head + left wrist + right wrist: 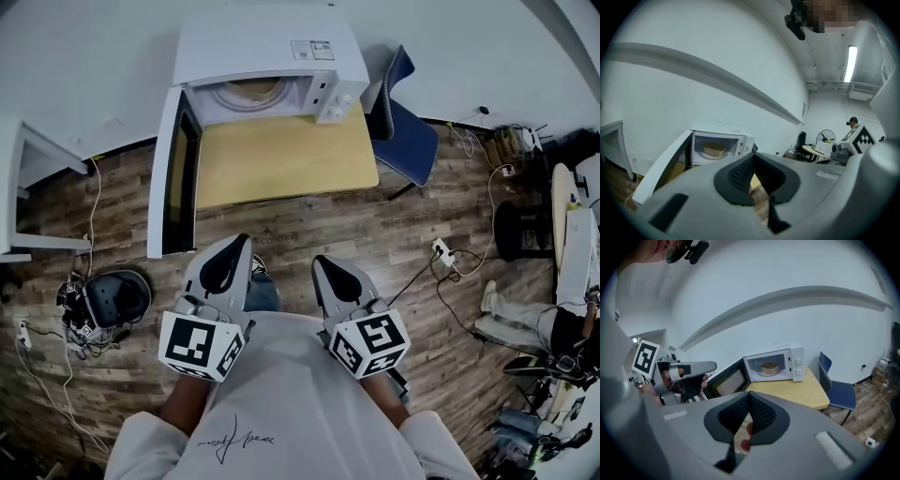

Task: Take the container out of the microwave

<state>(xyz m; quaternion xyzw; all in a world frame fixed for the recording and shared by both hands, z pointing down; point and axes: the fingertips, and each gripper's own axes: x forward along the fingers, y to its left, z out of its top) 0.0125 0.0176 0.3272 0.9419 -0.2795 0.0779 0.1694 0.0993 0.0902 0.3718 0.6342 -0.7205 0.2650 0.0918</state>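
left gripper [240, 246] and right gripper [324, 264] both empty, jaws closed pad to pad; container [255, 91] inside open microwave [267, 42], well ahead of both tips, beyond the table [281, 164]; roughly in line with left gripper; open door [167, 187] flanks that side

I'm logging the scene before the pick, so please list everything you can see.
microwave: one, white, door open, on the table
container: one, tan, inside the microwave
table: one, light wood, ahead of the person
chair: one, blue, right of the table
power strip: one, white, floor at right
helmet-like object: one, dark, floor at left
left gripper: one, grey, jaws shut, empty
right gripper: one, grey, jaws shut, empty
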